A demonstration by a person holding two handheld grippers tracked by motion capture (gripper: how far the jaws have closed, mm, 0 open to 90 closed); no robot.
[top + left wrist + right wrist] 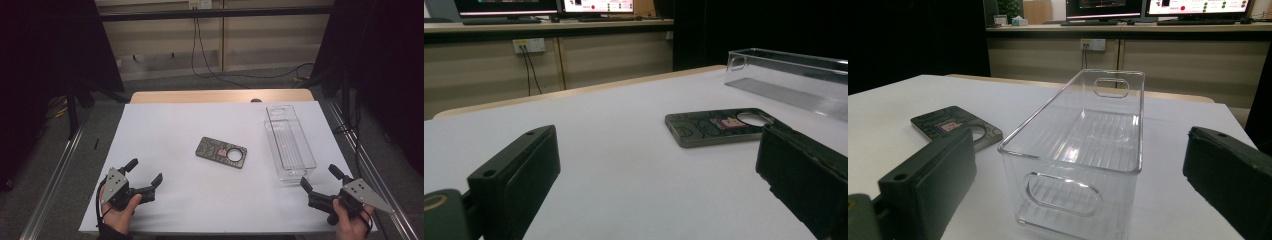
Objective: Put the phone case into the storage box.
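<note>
Clear plastic bin [290, 142] right of phone case [221, 152]; both hand-held grippers [145, 177] [320, 185] wide apart, empty.

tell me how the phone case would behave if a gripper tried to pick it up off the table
The phone case lies flat on the table, so the fingers would probably struggle to get under it. It looks thin and light, likely sliding if pushed.

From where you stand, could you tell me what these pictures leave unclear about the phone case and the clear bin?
- Phone case: near corner hidden behind the left gripper's jaw in the left gripper view; printed design too small in the high view.
- Clear bin: right end cut off by the edge in the left gripper view.
</note>
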